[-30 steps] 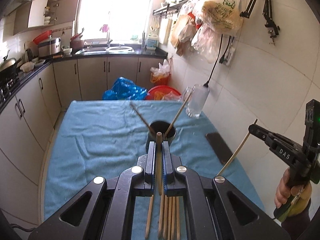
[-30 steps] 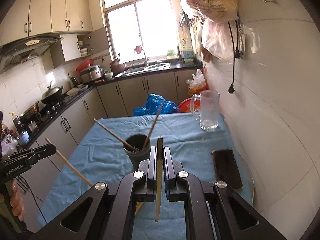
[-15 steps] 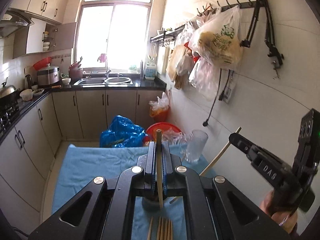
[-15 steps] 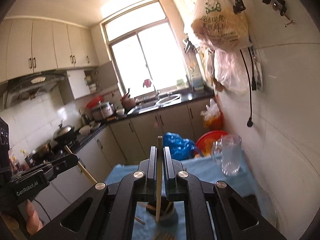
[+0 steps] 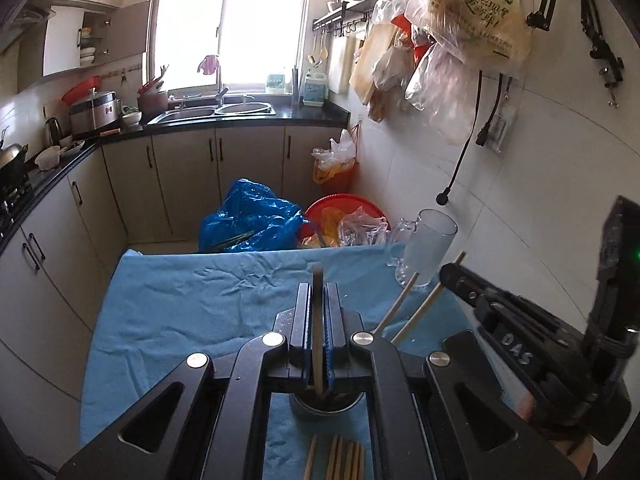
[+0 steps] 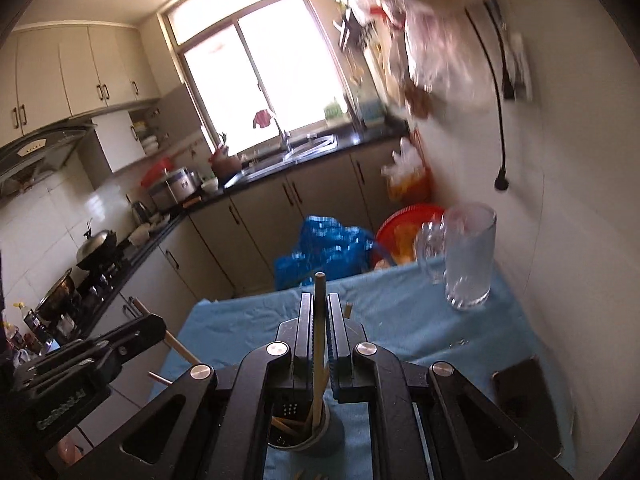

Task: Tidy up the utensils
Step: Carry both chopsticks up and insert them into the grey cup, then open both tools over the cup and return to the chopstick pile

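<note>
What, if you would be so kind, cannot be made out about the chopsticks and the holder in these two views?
- Holder: in the left wrist view the left gripper covers most of it, so its contents cannot be counted.
- Loose chopsticks: the bottom edge cuts them off.
- Right wrist view: motion blur smears the hanging bags; the right gripper hides where its chopstick ends.

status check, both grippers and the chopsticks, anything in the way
Left gripper and right gripper each shut on a chopstick, both above the holder cup. More chopsticks lie on the blue cloth. Nothing blocking the cup.
</note>
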{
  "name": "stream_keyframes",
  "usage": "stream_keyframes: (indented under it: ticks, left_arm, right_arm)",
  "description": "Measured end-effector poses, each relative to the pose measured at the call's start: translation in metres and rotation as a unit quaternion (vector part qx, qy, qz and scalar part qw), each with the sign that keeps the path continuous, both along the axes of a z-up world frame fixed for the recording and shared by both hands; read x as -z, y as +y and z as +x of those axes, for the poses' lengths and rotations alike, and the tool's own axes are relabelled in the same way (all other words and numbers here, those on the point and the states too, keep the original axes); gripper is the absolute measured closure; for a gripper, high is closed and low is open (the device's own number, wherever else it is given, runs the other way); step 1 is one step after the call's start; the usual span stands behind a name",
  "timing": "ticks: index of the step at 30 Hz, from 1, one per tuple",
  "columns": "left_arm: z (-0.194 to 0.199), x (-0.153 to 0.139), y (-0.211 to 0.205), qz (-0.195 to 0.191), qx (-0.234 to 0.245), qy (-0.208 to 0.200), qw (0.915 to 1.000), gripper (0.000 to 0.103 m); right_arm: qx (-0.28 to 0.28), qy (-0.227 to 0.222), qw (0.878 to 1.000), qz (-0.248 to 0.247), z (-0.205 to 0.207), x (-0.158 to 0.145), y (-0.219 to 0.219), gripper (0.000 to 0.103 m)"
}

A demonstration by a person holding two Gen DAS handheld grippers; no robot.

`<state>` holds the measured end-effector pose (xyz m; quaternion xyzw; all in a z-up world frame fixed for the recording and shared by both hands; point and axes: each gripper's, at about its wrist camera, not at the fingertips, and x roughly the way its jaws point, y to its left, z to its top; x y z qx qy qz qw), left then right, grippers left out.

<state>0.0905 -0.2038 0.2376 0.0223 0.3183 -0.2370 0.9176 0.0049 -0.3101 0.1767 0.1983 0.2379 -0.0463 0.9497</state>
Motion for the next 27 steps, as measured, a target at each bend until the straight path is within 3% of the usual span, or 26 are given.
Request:
stream_keyframes:
  ticks: [2, 6, 13, 18, 22, 27]
  left_arm:
    - [-0.001, 0.0, 0.001, -0.001, 0.002, -0.002, 1.0, 0.095]
    - [-0.011, -0.006, 0.01, -0.006, -0.001, -0.014, 0.9999, 0.074]
    - [-0.051, -0.025, 0.04, -0.021, 0.004, -0.033, 0.9992, 0.072]
    - [-0.094, -0.02, 0.071, -0.032, 0.009, -0.038, 0.9987, 0.061]
    - [-0.129, 0.012, 0.103, -0.025, -0.008, -0.031, 0.9992, 0.051]
    - [-0.142, 0.089, 0.128, -0.002, -0.013, 0.046, 0.9989, 0.051]
  right_arm:
    - [0.001, 0.007, 1.0, 0.0, 0.006, 0.006, -0.003, 0.096]
    - [0.001, 0.012, 1.0, 0.002, 0.012, 0.008, -0.004, 0.09]
    - [0.01, 0.002, 1.0, -0.009, -0.015, -0.01, 0.0, 0.082]
    - [-0.005, 0.02, 0.999, -0.026, -0.055, -0.012, 0.011, 0.069]
    - [-0.039, 0.081, 0.995, -0.039, -0.085, 0.016, 0.026, 0.067]
    - [-0.091, 0.16, 0.983, -0.027, -0.107, 0.074, 0.047, 0.067]
